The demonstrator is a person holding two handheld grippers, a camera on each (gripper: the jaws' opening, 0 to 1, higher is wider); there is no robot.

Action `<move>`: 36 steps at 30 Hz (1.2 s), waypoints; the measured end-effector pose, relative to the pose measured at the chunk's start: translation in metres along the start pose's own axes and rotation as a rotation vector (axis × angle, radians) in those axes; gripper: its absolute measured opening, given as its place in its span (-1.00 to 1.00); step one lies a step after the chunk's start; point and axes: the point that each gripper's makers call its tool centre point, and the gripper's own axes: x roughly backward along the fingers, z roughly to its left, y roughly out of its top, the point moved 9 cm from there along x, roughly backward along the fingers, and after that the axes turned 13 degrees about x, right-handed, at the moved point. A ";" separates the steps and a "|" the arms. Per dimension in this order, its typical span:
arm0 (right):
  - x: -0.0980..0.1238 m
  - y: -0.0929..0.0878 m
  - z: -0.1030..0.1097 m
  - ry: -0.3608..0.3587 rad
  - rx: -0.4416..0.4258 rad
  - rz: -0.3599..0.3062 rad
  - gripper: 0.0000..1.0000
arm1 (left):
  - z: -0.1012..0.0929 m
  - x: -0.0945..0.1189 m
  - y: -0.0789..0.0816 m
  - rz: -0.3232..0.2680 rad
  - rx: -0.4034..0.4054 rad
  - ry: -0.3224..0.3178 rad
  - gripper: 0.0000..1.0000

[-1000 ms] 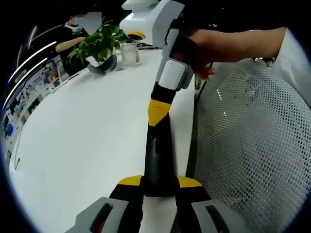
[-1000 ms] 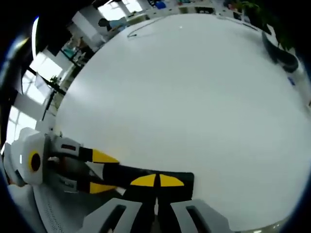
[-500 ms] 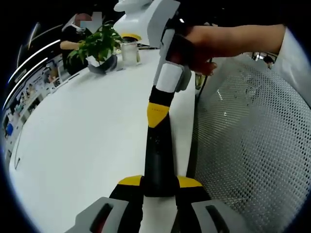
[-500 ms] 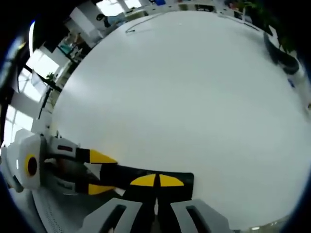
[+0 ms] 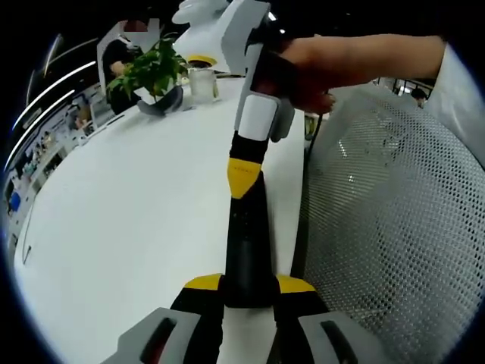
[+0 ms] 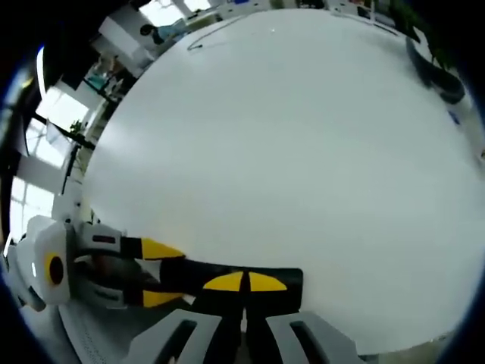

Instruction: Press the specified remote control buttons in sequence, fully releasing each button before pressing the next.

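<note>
left gripper (image 5: 248, 287): yellow-tipped jaws pinch near end of the long black remote control (image 5: 246, 243) | right gripper (image 5: 244, 176): tips pressed together on its far end | white tabletop (image 5: 129, 205) underneath | potted green plant (image 5: 151, 72) far left

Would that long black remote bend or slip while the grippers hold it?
The remote control looks stiff: it spans straight between the left gripper and right gripper. Its smooth, narrow body might slip. Probably light.
</note>
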 end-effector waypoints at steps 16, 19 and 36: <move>0.000 -0.004 0.012 -0.004 0.043 0.046 -1.00 | 0.000 0.000 0.000 0.001 -0.003 -0.001 -0.52; 0.001 -0.006 0.014 -0.015 0.049 0.043 -1.00 | -0.001 0.000 0.000 0.001 -0.005 -0.002 -0.52; 0.001 -0.014 0.009 0.003 -0.013 -0.044 -1.00 | -0.001 0.000 0.000 0.003 -0.007 -0.001 -0.52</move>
